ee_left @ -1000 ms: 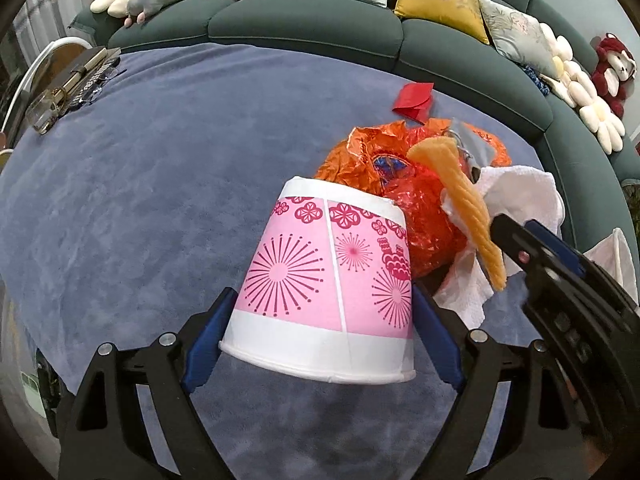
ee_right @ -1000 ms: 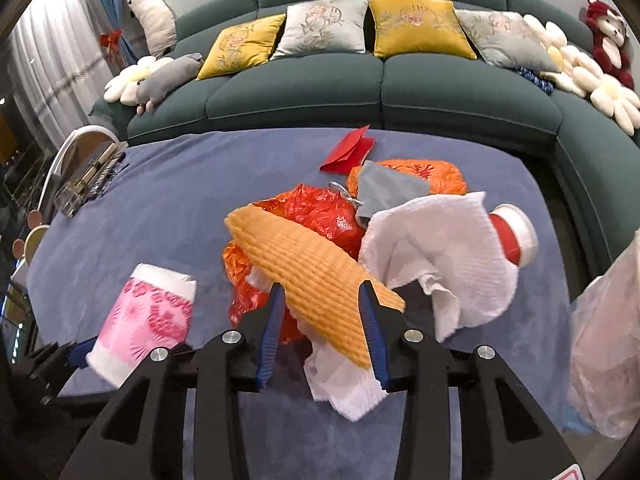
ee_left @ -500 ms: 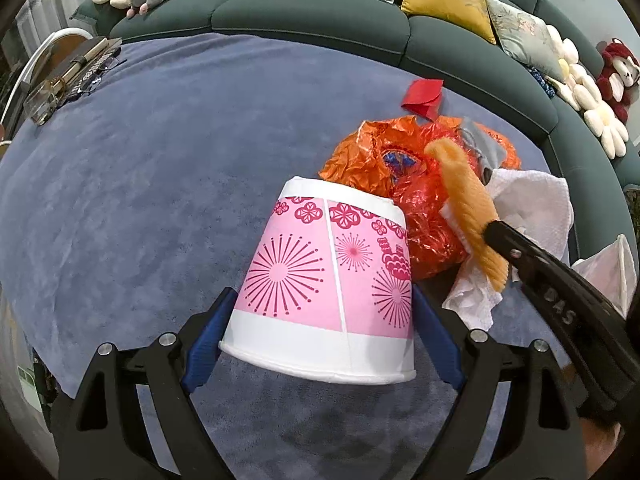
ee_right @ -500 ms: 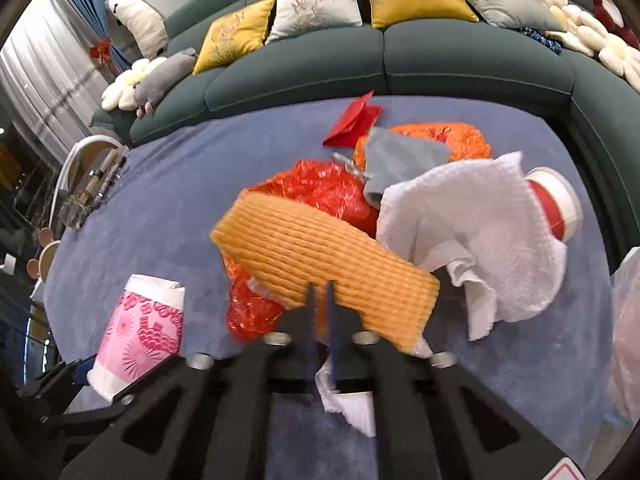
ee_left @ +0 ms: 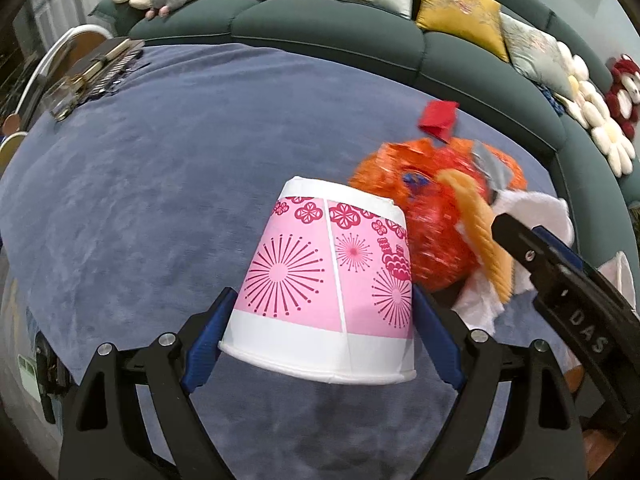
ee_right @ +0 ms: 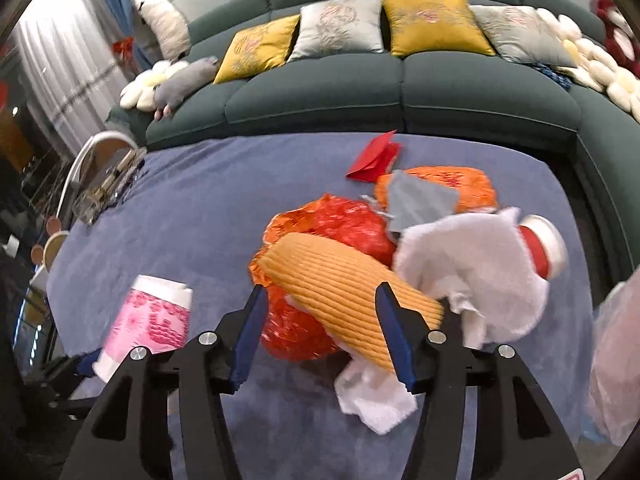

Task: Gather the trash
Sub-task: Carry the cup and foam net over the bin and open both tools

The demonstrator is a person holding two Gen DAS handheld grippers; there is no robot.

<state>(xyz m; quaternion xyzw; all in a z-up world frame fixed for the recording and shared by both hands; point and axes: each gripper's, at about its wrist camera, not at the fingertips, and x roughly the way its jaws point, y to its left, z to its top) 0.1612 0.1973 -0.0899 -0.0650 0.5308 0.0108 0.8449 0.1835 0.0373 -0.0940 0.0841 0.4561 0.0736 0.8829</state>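
Note:
My left gripper point(ee_left: 320, 344) is shut on a pink patterned paper cup point(ee_left: 332, 288), held upside down above the blue table cover point(ee_left: 160, 168). The cup also shows in the right wrist view point(ee_right: 148, 324). My right gripper point(ee_right: 320, 332) is open, its fingers on either side of an orange ribbed foam sleeve point(ee_right: 344, 288) that lies on the trash pile. The pile holds crumpled orange-red foil wrappers point(ee_right: 332, 224), white tissue point(ee_right: 472, 272), a grey scrap point(ee_right: 420, 200), a red-and-white can point(ee_right: 544, 248) and a red paper piece point(ee_right: 372, 156). The right gripper shows in the left wrist view point(ee_left: 560, 280).
A green curved sofa point(ee_right: 400, 92) with cushions and plush toys wraps the far side. A metal rack with a white handle point(ee_right: 104, 176) sits at the table's left edge. A pale plastic bag point(ee_right: 616, 360) hangs at the right.
My right gripper was shut tight half a second ago and has now opened wide around the orange sleeve. My left gripper keeps its hold on the cup, with the view tilted up slightly.

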